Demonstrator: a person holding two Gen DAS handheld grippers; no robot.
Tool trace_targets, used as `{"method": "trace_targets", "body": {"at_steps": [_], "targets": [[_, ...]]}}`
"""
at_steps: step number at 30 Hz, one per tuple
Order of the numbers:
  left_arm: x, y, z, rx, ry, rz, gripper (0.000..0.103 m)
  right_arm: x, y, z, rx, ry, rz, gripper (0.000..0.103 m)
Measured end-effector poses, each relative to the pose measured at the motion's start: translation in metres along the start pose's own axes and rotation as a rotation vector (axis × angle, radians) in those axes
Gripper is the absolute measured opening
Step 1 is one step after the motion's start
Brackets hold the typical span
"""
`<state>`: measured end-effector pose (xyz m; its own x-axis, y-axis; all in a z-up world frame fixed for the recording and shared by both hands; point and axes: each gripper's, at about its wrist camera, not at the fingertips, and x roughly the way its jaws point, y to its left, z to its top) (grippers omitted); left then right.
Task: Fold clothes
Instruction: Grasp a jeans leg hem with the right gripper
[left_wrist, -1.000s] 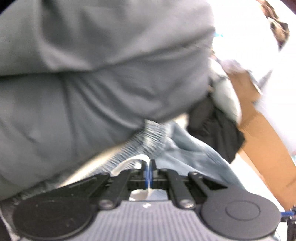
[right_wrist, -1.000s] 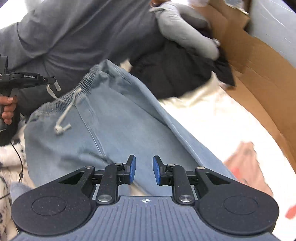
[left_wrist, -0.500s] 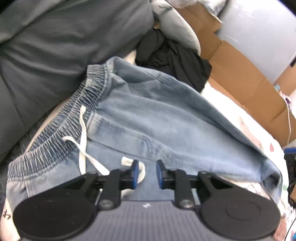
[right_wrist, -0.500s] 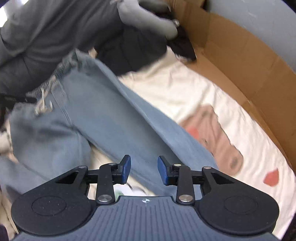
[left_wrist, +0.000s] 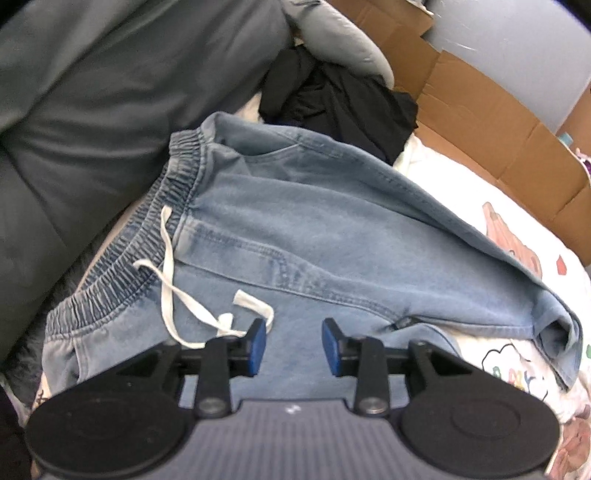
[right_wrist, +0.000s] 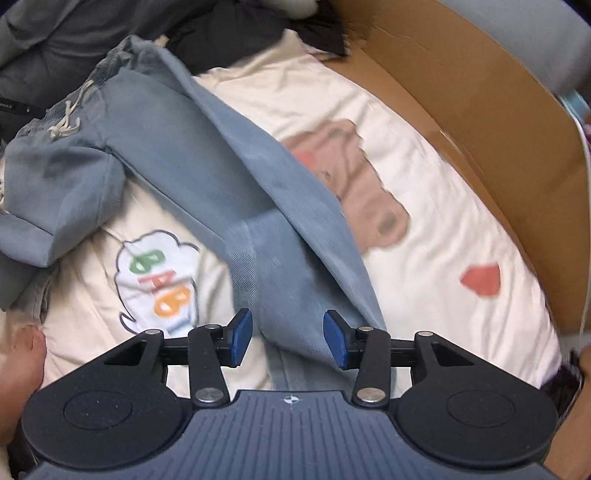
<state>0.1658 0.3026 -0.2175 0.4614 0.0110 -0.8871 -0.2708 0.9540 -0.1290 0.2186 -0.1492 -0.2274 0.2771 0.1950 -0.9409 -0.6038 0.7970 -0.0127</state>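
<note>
Both grippers have let go and shifted since a second ago: left gripper (left_wrist: 291, 347) was pinched on the white drawstring (left_wrist: 168, 284), now sits back over the waist area; right gripper (right_wrist: 288, 339) has slid from the hip down along the leg toward the hem

Left jaws opening, nothing pressed between them, only denim lying beneath the gap. Drawstring end loose at about 10 o'clock from the left blue pad (left_wrist: 256, 347), just beside it. Right jaws opening too, straddling the trouser leg below, pads not touching the fabric

Jeans (left_wrist: 332, 236) lie on the cream printed sheet (right_wrist: 424, 184), waistband (left_wrist: 147, 243) toward 10 o'clock against a grey cushion (left_wrist: 92, 92), one leg running to 4 o'clock. Second leg looks bunched at 9 o'clock in the right view. Probably laid out long so one end can be folded over the other

Black clothing (left_wrist: 343, 99) piled at 12 o'clock, cardboard (right_wrist: 480, 110) edging the sheet at 2 o'clock
</note>
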Motion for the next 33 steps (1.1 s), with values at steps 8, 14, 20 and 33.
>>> {"method": "trace_targets", "body": {"at_steps": [8,14,20,33], "targets": [[-0.002,-0.048,0.022,0.045,0.012,0.02,0.04,0.013,-0.041,-0.082,0.252,-0.097,-0.036,0.05],[0.007,-0.082,0.035,0.126,0.014,0.033,0.044,0.036,-0.054,-0.137,0.413,-0.159,-0.044,0.05],[0.032,-0.107,0.034,0.125,-0.002,0.024,0.044,0.056,-0.07,-0.168,0.659,-0.187,-0.02,0.05],[0.078,-0.128,0.017,0.036,-0.015,-0.048,0.044,0.08,-0.06,-0.185,0.744,-0.139,0.06,0.05]]}}
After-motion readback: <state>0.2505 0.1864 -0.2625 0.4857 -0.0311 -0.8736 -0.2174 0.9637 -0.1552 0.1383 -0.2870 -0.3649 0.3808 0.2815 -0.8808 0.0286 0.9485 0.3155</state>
